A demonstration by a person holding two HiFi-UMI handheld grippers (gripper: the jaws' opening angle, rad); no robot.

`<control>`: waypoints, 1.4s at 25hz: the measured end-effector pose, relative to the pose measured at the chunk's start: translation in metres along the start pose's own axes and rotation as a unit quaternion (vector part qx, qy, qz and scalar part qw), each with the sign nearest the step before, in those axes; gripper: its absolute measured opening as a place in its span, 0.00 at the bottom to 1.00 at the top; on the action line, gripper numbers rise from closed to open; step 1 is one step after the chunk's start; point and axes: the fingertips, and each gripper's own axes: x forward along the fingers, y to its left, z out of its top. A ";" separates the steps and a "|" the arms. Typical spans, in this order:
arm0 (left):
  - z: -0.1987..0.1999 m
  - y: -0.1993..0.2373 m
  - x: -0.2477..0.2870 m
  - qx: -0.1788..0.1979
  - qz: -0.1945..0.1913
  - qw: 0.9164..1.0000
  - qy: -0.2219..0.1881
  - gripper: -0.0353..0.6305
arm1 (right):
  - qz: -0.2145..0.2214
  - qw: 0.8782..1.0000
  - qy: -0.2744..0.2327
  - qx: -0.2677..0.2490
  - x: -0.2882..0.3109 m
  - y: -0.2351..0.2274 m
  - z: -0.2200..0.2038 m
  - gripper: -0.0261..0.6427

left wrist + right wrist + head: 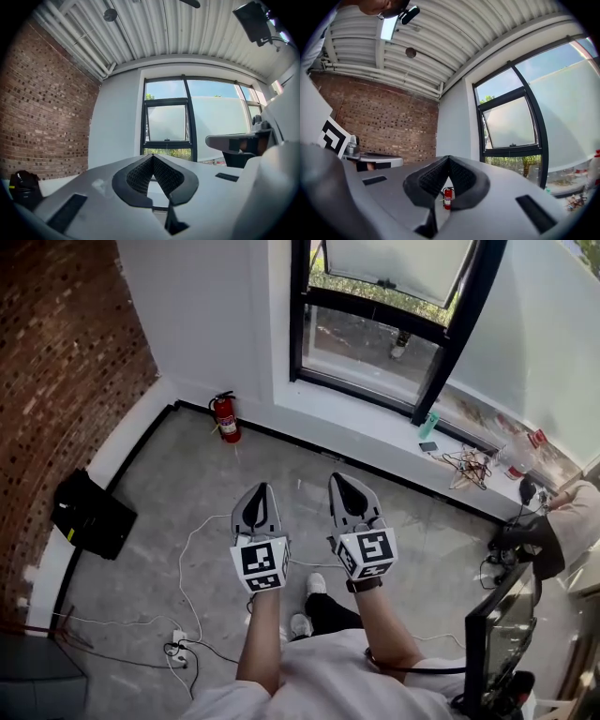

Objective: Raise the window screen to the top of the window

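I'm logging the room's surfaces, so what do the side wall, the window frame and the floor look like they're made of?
Side wall: red-brown brick, rough and matte; mortar joints show.
Window frame: probably black-painted metal, judging by its slim straight bars.
Floor: likely bare concrete, mottled grey with a dull sheen.

Red-brown brick wall [56, 352], darker bricks scattered through. White plaster wall [202, 306] — black metal window frame [298, 306], frosted whitish window screen [166, 123]. Mottled grey concrete floor [169, 484]. Red fire extinguisher [225, 418]. Pale grey left gripper [262, 487] and right gripper [338, 477], black textured pads [253, 512] — black-and-white square patterns on marker cubes [260, 563].
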 end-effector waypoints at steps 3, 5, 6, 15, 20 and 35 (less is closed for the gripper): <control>-0.007 0.023 0.037 -0.002 0.009 1.000 0.002 0.05 | 0.014 1.000 0.009 0.003 0.051 -0.005 -0.014 0.04; -0.014 0.040 0.067 0.007 0.011 1.000 0.007 0.05 | 0.021 1.000 0.007 0.007 0.089 -0.008 -0.025 0.04; -0.016 0.049 0.084 0.012 0.010 1.000 0.010 0.05 | 0.024 1.000 0.005 0.010 0.110 -0.009 -0.029 0.04; 0.041 0.118 0.275 0.076 -0.018 0.997 -0.003 0.05 | 0.011 0.997 -0.068 0.039 0.310 -0.090 0.024 0.04; 0.010 0.119 0.352 0.067 -0.051 0.996 0.036 0.05 | -0.028 0.998 -0.026 0.048 0.364 -0.151 -0.011 0.04; 0.021 0.050 0.650 0.041 -0.262 0.964 -0.015 0.05 | -0.186 0.983 0.003 -0.005 0.519 -0.341 -0.029 0.04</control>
